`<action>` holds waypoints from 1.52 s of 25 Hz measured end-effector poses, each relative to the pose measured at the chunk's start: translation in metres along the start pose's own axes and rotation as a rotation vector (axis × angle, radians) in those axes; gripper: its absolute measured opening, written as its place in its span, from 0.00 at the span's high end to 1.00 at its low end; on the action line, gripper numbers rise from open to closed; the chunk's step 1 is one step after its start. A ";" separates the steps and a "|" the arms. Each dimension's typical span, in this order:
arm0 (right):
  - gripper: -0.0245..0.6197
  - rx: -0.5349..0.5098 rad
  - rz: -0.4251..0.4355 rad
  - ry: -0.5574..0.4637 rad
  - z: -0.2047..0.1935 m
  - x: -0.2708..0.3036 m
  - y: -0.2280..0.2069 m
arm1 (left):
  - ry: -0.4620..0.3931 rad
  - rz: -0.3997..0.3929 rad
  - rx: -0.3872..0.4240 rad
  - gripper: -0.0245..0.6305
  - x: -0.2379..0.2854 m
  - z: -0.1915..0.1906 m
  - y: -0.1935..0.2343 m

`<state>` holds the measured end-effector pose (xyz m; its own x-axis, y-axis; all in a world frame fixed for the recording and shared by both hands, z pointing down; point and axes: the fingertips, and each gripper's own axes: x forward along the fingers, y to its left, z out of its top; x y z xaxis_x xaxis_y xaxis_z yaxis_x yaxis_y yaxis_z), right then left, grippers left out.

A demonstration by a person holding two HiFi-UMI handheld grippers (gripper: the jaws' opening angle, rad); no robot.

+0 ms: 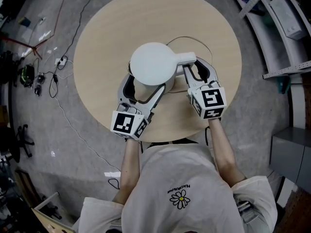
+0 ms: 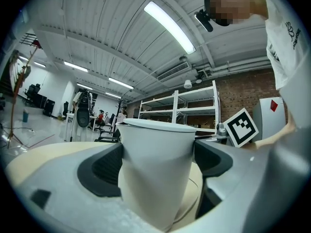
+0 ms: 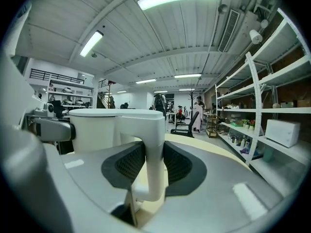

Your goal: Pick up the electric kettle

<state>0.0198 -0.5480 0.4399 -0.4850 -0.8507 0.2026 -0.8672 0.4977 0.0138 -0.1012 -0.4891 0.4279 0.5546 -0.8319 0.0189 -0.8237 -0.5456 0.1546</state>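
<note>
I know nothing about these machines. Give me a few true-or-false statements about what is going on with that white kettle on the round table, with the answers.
1. The left gripper has its jaws on either side of the white electric kettle, around its body. True.
2. The right gripper holds nothing. False: its jaws clamp the kettle's white handle.
3. The kettle's lid is off. False: the flat white lid sits on top.
4. All this happens over a round light wooden table. True.
5. The person wears a black shirt. False: it is a white T-shirt with a daisy print.
</note>
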 end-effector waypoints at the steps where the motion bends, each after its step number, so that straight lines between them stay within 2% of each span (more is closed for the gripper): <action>1: 0.77 0.006 -0.004 -0.010 0.007 -0.002 -0.001 | -0.010 -0.003 0.012 0.25 0.001 0.008 -0.001; 9: 0.77 0.032 -0.017 -0.121 0.078 -0.022 -0.003 | -0.105 -0.022 0.078 0.25 0.000 0.084 -0.015; 13: 0.77 0.033 -0.022 -0.182 0.116 -0.031 -0.006 | -0.122 -0.024 0.104 0.25 0.002 0.123 -0.023; 18: 0.77 0.026 -0.027 -0.233 0.149 -0.039 -0.005 | -0.156 -0.005 0.137 0.23 0.003 0.155 -0.027; 25: 0.77 0.048 -0.009 -0.275 0.157 -0.052 -0.001 | -0.175 0.010 0.181 0.23 -0.005 0.169 -0.038; 38: 0.77 0.052 0.006 -0.266 0.148 -0.061 -0.002 | -0.155 0.026 0.174 0.22 -0.008 0.158 -0.048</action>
<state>0.0347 -0.5224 0.2828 -0.4966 -0.8657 -0.0624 -0.8656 0.4993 -0.0382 -0.0849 -0.4724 0.2641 0.5193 -0.8441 -0.1338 -0.8528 -0.5220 -0.0165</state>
